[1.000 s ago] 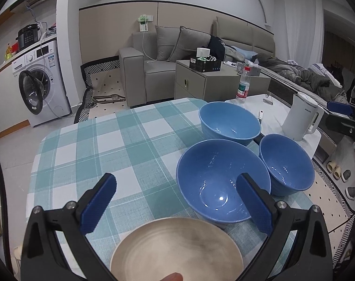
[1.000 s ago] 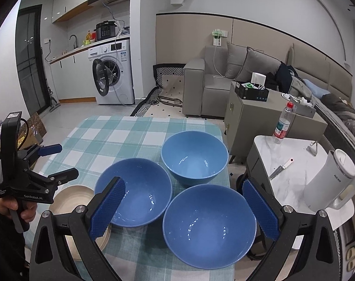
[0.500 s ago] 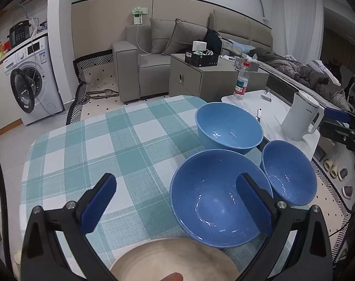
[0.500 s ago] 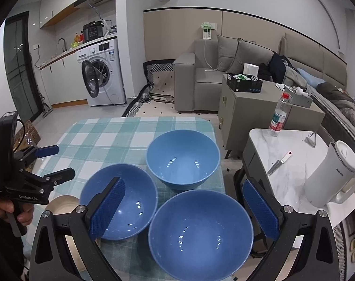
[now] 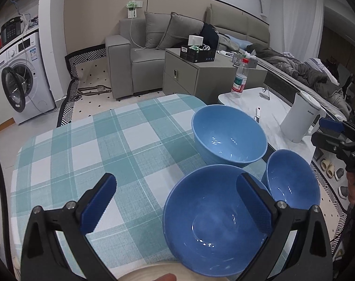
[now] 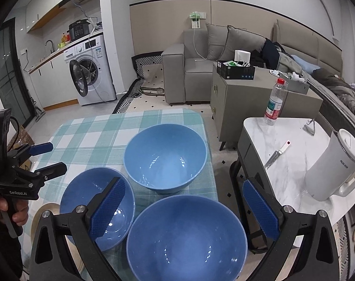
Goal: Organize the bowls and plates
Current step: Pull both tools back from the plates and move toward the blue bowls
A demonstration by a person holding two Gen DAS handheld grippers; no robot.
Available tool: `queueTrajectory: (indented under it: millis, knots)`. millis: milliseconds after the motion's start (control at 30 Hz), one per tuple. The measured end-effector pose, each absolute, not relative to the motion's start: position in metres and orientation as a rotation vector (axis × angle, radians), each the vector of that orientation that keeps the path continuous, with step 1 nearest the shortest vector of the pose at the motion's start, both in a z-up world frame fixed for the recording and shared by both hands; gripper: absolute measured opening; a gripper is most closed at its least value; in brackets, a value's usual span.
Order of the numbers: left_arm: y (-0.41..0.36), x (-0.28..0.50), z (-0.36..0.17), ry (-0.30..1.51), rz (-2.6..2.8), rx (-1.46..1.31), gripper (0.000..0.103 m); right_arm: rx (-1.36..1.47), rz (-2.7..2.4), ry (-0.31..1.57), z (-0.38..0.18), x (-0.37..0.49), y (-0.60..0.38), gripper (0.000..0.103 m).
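Three blue bowls stand close together on the checked tablecloth [image 5: 88,145]. In the left wrist view they are the near bowl [image 5: 214,229], the far bowl [image 5: 228,135] and the right bowl [image 5: 292,180]. My left gripper [image 5: 175,187] is open above the cloth, its right finger over the near bowl's rim. A beige plate [image 5: 154,274] peeks in at the bottom edge. In the right wrist view my right gripper [image 6: 184,187] is open above the nearest bowl [image 6: 186,241], with the left bowl [image 6: 93,196], the far bowl [image 6: 165,159] and the plate [image 6: 40,215] around it. The left gripper [image 6: 52,157] is held by a hand at the left.
A marble side table [image 6: 282,145] stands just right of the dining table, carrying a white kettle [image 6: 336,164], a water bottle [image 6: 274,103] and a knife [image 6: 276,155]. The bowls sit near the table's right edge. A grey cabinet and sofa lie beyond.
The left gripper has moved forward, so the plate has slid almost out of its view. The right gripper has come in closer over the nearest bowl. Both stayed open.
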State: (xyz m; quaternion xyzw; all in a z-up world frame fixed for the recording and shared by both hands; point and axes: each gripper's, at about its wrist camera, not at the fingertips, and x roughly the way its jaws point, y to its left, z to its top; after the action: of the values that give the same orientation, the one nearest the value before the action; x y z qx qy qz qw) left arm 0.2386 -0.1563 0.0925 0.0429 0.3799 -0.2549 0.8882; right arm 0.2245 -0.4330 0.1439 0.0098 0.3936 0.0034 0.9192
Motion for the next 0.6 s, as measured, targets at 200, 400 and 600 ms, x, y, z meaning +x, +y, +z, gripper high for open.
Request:
queueTrajectory:
  millis: [200,400,600]
  knots:
    - [-0.164,0.251,0.087,0.807,-0.564,0.079,0.102,0.024,0.004,0.823,0.138,0.237,-0.439,0.102]
    - [-0.174,0.264,0.080,0.823,-0.584,0.067,0.102,0.034,0.001,0.839,0.128,0.250,-0.445,0.102]
    - [-0.188,0.273,0.074,0.841,-0.594,0.079,0.102,0.053,-0.010,0.860,0.118,0.261,-0.454,0.102]
